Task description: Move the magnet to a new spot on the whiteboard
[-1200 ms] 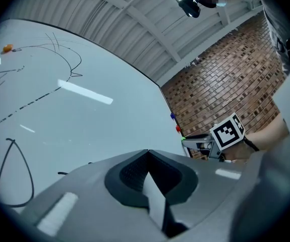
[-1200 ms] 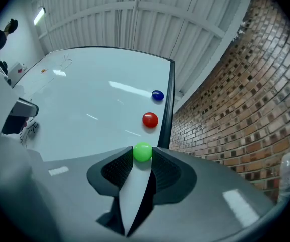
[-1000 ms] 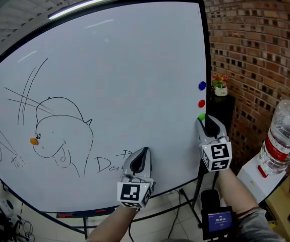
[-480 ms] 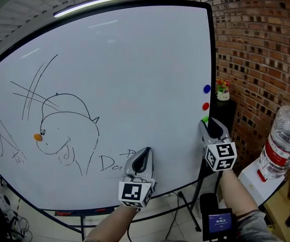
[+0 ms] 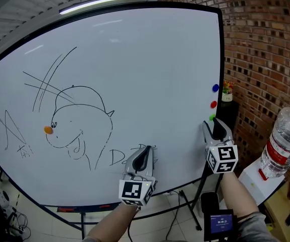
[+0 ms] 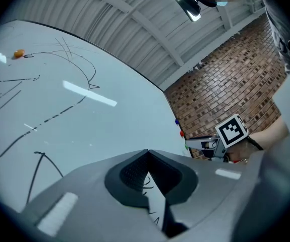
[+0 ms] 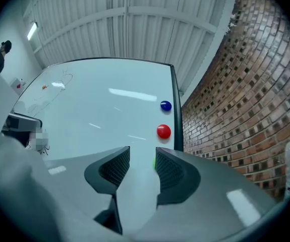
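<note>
Blue [image 5: 215, 87], red [image 5: 213, 104] and green [image 5: 211, 117] magnets sit in a column at the right edge of the whiteboard [image 5: 134, 69]. An orange magnet [image 5: 48, 130] is on the drawing at left. My right gripper [image 5: 215, 125] points at the board just below the green magnet. In the right gripper view the right gripper [image 7: 142, 159] is open, its jaws have just been opening, and only a green sliver [image 7: 155, 161] shows by the right jaw, unpressed. My left gripper [image 5: 144, 151] is shut and empty near the board's lower middle; its tips [image 6: 147, 153] meet.
A brick wall [image 5: 266, 59] stands right of the board. A small potted plant [image 5: 227, 91] sits on a dark stand behind the board's edge. A large water bottle [image 5: 282, 144] stands at far right. A device with a screen [image 5: 219, 221] rides on the right forearm.
The right gripper has drawn slightly back from the green magnet, which now shows above its tips. The head view has shifted, so the board and drawing sit further right.
</note>
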A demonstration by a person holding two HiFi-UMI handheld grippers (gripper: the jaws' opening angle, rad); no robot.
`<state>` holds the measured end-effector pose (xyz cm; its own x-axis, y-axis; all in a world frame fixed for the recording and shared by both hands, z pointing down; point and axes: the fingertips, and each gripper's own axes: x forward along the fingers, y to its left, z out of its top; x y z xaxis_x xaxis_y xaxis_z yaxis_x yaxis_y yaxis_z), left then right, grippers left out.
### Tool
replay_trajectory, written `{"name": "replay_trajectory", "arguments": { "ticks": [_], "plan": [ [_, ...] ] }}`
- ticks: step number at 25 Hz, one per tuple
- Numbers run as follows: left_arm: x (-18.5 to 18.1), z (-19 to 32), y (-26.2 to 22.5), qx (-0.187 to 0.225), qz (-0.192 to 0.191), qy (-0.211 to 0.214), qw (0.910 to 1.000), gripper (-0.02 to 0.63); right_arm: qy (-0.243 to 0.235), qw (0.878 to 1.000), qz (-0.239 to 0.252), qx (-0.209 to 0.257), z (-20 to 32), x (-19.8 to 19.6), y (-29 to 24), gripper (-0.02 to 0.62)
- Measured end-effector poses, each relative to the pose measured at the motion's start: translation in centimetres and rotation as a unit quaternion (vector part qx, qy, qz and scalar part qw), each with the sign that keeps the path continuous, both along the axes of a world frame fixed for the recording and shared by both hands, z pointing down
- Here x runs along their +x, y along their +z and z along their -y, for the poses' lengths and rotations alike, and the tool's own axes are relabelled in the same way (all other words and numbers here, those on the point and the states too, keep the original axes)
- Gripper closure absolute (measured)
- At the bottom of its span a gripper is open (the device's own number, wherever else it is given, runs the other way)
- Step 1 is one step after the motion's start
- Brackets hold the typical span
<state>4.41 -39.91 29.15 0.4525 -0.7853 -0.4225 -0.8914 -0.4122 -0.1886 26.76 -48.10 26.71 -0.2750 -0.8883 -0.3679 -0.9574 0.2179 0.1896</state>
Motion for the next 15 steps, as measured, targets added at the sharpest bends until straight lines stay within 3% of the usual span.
{"name": "replay_trajectory", "arguments": {
  "ticks": [6, 15],
  "plan": [
    [-5.1, -2.2, -0.3, 0.004, -0.006, -0.022, 0.9997, 0.604, -0.014, 0.999, -0.027, 0.011, -2.8, -5.7, -0.3, 0.457],
    [-16.1, -6.2, -1.7, 0.003, -0.011, -0.067, 0.9977, 0.604, -0.063, 0.996, -0.055, 0.034, -7.6, -18.9, -1.4, 0.522]
  ]
}}
